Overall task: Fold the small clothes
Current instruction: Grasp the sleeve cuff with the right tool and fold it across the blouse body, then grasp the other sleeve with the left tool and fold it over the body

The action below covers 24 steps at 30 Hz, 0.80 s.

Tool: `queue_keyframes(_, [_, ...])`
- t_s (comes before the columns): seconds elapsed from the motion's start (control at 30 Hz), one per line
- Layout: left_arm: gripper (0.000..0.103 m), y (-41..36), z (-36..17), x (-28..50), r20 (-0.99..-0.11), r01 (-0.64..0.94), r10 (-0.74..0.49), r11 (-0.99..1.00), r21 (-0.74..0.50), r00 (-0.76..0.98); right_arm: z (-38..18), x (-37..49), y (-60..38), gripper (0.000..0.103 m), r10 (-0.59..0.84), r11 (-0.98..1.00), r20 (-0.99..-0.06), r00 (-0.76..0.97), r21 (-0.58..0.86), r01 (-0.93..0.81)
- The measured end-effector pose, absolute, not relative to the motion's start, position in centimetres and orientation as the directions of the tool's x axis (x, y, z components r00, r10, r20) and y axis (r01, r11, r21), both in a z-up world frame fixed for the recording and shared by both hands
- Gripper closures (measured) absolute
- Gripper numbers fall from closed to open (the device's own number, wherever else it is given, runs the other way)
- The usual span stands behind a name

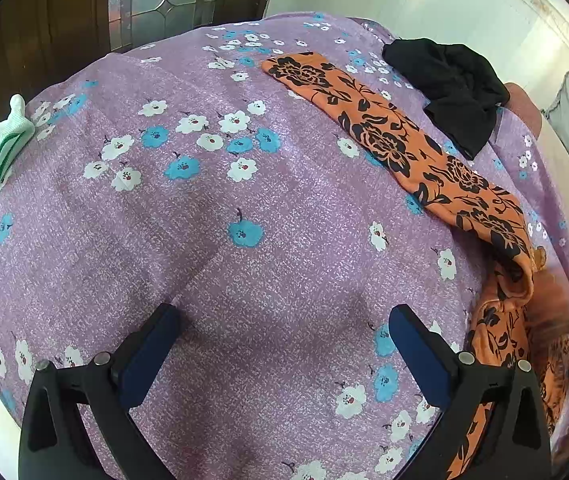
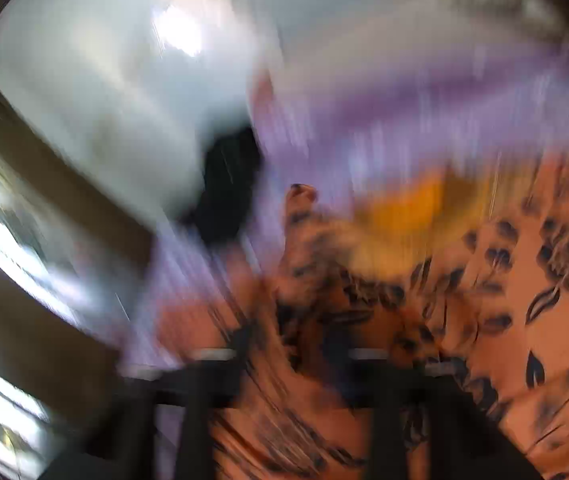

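**Orange cloth stretched across bed, left jaws wide and empty**

Seen from the left wrist: left gripper (image 1: 284,320) hanging over the purple flowered bedsheet (image 1: 212,208), jaws spread wide, nothing between them, blue pads (image 1: 144,360) clear of any cloth. Only bare sheet in the gap.

Orange cloth (image 1: 396,136) with black flower print lying as a long band on the sheet, running from the far middle of the bed down toward the right edge. Far end flat; near end bunched and folded over itself just right of the right-hand finger, part of it passing behind that finger. Streaked and blurred at the lower right corner.

Black cloth (image 1: 448,88) crumpled in a heap at the far right of the bed, just beyond the orange band, close to it; touching or not, cannot tell. White garment (image 1: 0,144) with a green stripe, rumpled, at the left edge of the bed, well apart from the rest.

Right wrist view heavily smeared. Right gripper (image 2: 292,364) visible only as dark finger shapes low in the view, orange cloth (image 2: 504,300) filling the space around and between them. Jaws parted or clamped on the cloth: cannot tell from the blur. Dark blot (image 2: 228,184), probably the black cloth, farther off on the purple sheet (image 2: 424,92).
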<state>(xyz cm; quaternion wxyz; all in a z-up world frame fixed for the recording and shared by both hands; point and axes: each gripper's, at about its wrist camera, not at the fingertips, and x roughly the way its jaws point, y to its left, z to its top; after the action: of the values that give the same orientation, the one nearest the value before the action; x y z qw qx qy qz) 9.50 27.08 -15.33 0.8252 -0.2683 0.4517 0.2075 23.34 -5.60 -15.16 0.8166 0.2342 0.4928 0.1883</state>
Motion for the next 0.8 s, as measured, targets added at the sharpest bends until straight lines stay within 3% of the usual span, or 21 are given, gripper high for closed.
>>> queue_keyframes(0.07, [0.000,27.3,-15.2,9.4,-0.854,-0.581,0.088,0.768,-0.269,0.513,-16.5,22.8,-6.0,0.032,0.540,0.817,-0.707,0.457,0.571,-0.081])
queue_keyframes(0.3, [0.000,27.1,-15.2,9.6,-0.855,-0.609,0.111,0.748,-0.264,0.506,-10.9,23.1,-7.6,0.019,0.597,0.759,-0.603,0.529,0.638,-0.128])
queue_keyframes(0.53, [0.000,26.9,-15.3,9.7,-0.859,-0.603,0.122,0.760,-0.242,0.497,-17.1,24.9,-1.5,0.019,0.793,0.571,-0.537,0.288,0.819,-0.047])
queue_keyframes(0.73, [0.000,27.1,-14.8,9.4,-0.841,-0.590,0.080,0.748,-0.304,0.535,-12.7,23.7,1.0,0.019,0.731,0.673,-0.586,0.348,0.704,-0.228])
queue_keyframes(0.8, [0.000,27.1,-14.1,9.0,-0.797,-0.543,0.019,0.742,-0.393,0.604,-11.9,21.6,0.1,0.019,0.569,0.812,-0.644,0.511,0.536,-0.230])
